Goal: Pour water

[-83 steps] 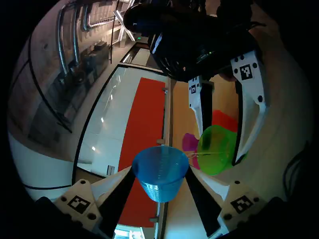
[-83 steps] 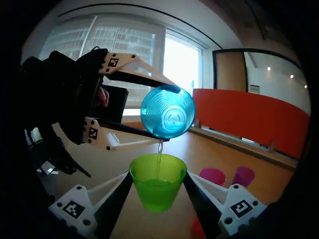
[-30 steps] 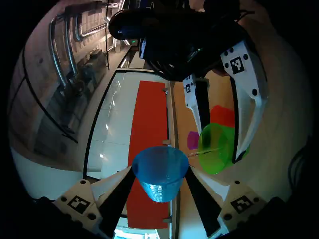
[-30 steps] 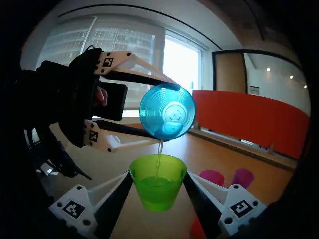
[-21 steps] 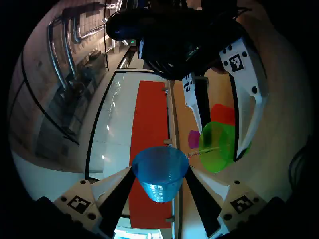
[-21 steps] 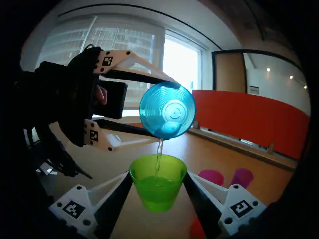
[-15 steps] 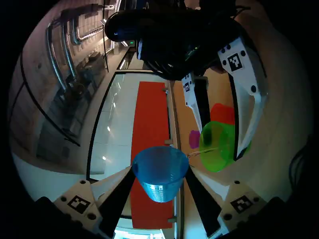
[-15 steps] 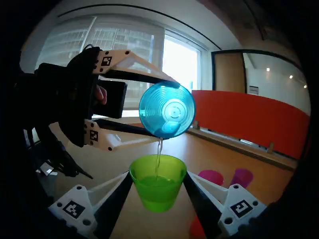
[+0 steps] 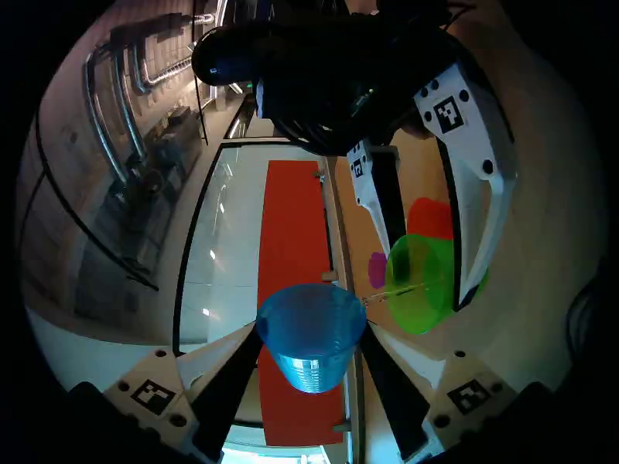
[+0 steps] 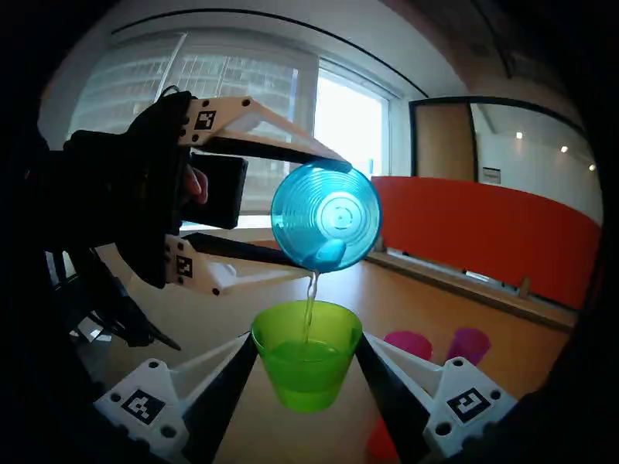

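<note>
**A:** Starting at the left, what is the left tool doing?

**B:** A person's hand holds it. Its two fingers are clamped on the blue cup, which lies tipped on its side, mouth turned toward the right gripper view.

**A:** And the water?

**B:** A thin stream drops from the blue cup's lip at 6 o'clock into the green cup directly beneath. The right tool grips that cup upright, one finger pressed on each side.

**A:** How far along?

**B:** Mid-pour, I'd judge. The green cup is partly filled, and only a small pool sits at the blue cup's low edge. What's left is to drain it, right the blue cup and set both down.

**A:** Further right?

**B:** A pink cup and a purple cup stand on the worktop, about 3 o'clock from the green cup and apart from it.
</note>
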`<move>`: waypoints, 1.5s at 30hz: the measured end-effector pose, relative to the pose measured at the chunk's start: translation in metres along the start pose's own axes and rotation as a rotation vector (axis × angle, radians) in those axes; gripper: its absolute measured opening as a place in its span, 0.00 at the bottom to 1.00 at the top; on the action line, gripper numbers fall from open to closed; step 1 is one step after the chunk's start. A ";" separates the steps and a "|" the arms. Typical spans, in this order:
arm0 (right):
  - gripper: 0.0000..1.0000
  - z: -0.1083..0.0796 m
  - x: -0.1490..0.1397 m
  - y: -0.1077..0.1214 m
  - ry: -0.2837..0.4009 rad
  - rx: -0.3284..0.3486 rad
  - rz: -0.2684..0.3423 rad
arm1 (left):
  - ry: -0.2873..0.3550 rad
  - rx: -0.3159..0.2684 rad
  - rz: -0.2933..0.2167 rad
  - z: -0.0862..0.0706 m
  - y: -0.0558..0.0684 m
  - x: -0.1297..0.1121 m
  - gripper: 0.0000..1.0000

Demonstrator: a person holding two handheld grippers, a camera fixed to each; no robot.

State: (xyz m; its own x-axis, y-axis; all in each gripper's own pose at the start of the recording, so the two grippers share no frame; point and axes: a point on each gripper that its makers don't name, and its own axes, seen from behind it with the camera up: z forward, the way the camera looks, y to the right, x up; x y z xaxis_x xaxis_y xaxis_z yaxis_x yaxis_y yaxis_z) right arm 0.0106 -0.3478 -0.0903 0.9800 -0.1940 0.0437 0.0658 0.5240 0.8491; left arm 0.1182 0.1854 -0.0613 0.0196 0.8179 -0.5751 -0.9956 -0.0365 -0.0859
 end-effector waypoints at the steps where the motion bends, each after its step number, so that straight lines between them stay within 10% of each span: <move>1: 0.91 0.000 0.000 0.000 0.000 0.000 0.000 | 0.000 0.001 0.003 0.000 0.000 0.000 0.86; 30: 0.91 -0.002 0.003 0.002 0.009 -0.008 0.007 | 0.014 0.023 0.095 0.003 -0.003 0.009 0.86; 38: 0.91 -0.002 0.002 0.003 0.009 -0.011 0.014 | 0.010 0.025 0.024 0.006 -0.005 0.003 0.86; 45: 0.91 -0.003 0.003 0.004 0.009 -0.016 0.018 | 0.005 0.014 -0.172 0.011 -0.006 -0.010 0.86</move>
State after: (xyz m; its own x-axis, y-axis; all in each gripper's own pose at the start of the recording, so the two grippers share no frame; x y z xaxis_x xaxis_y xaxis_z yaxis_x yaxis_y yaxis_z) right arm 0.0141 -0.3432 -0.0882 0.9827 -0.1769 0.0540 0.0511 0.5404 0.8399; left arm 0.1227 0.1837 -0.0460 0.1903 0.8085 -0.5569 -0.9787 0.1120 -0.1719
